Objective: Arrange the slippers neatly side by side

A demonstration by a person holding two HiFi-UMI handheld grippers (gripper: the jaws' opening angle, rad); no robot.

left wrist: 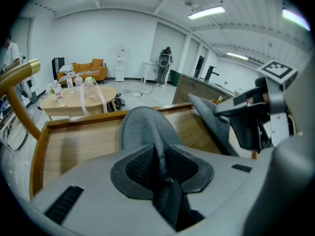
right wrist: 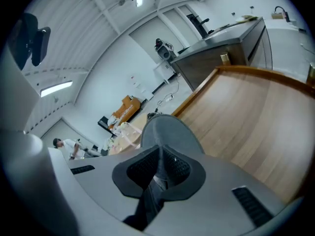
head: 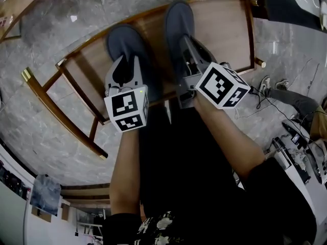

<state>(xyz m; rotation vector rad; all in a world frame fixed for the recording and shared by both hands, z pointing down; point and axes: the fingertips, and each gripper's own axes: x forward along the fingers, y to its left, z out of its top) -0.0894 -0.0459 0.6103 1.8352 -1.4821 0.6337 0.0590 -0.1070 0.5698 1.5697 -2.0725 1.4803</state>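
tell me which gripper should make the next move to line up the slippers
Probably right. The right gripper is clamped on the right slipper, which sits further forward and looks tilted; the left slipper, held by the left gripper, seems to lie flat.

Your wooden rack (head: 225, 29), raised-rimmed with brass-capped legs, stood on the marble floor (head: 46, 60). One grey slipper (left wrist: 142, 127) lay on its boards, stretching straight ahead of your left fingers (left wrist: 138, 166). The other slipper (right wrist: 170, 132) reached forward from your right fingers (right wrist: 142, 168), tilted.
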